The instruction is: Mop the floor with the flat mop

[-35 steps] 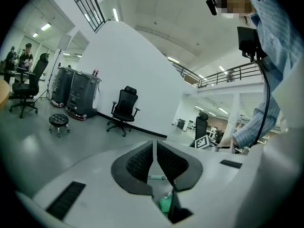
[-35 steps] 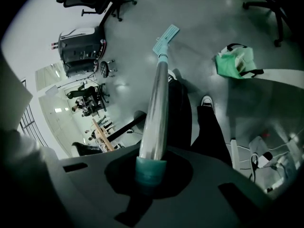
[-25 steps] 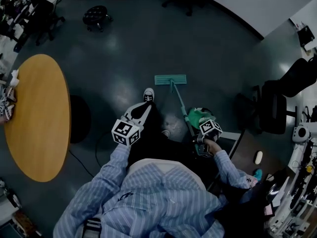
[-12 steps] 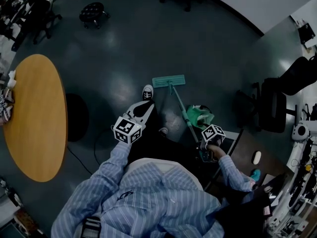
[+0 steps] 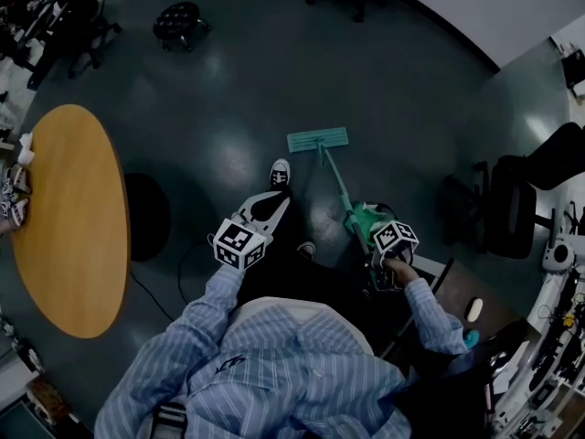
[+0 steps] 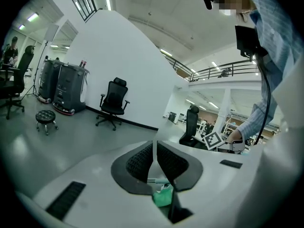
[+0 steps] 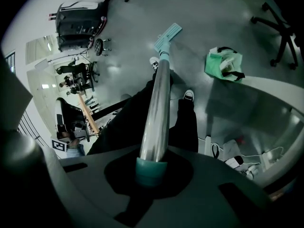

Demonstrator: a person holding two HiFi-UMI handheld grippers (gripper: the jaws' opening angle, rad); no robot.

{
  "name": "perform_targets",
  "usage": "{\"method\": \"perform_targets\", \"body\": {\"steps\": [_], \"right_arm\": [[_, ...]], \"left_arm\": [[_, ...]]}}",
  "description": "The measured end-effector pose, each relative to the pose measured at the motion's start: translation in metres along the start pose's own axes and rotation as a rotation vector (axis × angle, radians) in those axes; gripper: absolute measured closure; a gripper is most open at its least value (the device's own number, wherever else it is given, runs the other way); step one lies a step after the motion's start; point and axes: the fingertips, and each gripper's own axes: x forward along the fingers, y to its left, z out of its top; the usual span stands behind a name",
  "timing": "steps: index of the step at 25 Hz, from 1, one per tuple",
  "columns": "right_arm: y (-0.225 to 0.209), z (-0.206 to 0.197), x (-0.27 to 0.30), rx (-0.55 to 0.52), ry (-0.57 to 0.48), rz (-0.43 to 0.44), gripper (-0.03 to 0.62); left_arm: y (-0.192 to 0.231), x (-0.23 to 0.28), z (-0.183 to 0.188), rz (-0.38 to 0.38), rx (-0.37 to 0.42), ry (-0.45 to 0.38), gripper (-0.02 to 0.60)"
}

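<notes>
The flat mop has a teal head (image 5: 317,139) lying flat on the dark floor, just ahead of the person's shoe (image 5: 281,172). Its handle (image 5: 343,195) slants back to my right gripper (image 5: 377,250). In the right gripper view the metal shaft (image 7: 156,103) runs from the mop head (image 7: 167,34) down to a teal end piece, and my right gripper (image 7: 151,167) is shut on that end. My left gripper (image 5: 274,204) hangs over the person's dark trouser leg, away from the mop. Its black pads (image 6: 137,163) meet with nothing between them, so the left gripper (image 6: 155,160) is shut.
A green bag (image 5: 370,216) sits on the floor beside the handle. A round wooden table (image 5: 64,218) stands at the left and a black stool (image 5: 178,21) at the far back. Office chairs (image 5: 512,208) and a desk (image 5: 457,291) crowd the right side.
The mop head drew back slightly toward the shoe, then slid forward away from it. My right gripper moved with the handle. The left gripper has hardly moved.
</notes>
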Motion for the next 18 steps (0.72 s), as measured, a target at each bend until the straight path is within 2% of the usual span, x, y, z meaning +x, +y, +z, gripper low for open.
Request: {"method": "perform_targets", "body": {"steps": [7, 18], "right_arm": [[0.038, 0.076, -0.030, -0.016, -0.007, -0.012, 0.585], [0.125, 0.229, -0.083, -0.050, 0.013, -0.046, 0.586]], "left_arm": [[0.048, 0.023, 0.017, 0.040, -0.011, 0.020, 0.554], [0.144, 0.085, 0.069, 0.069, -0.021, 0.033, 0.552]]}}
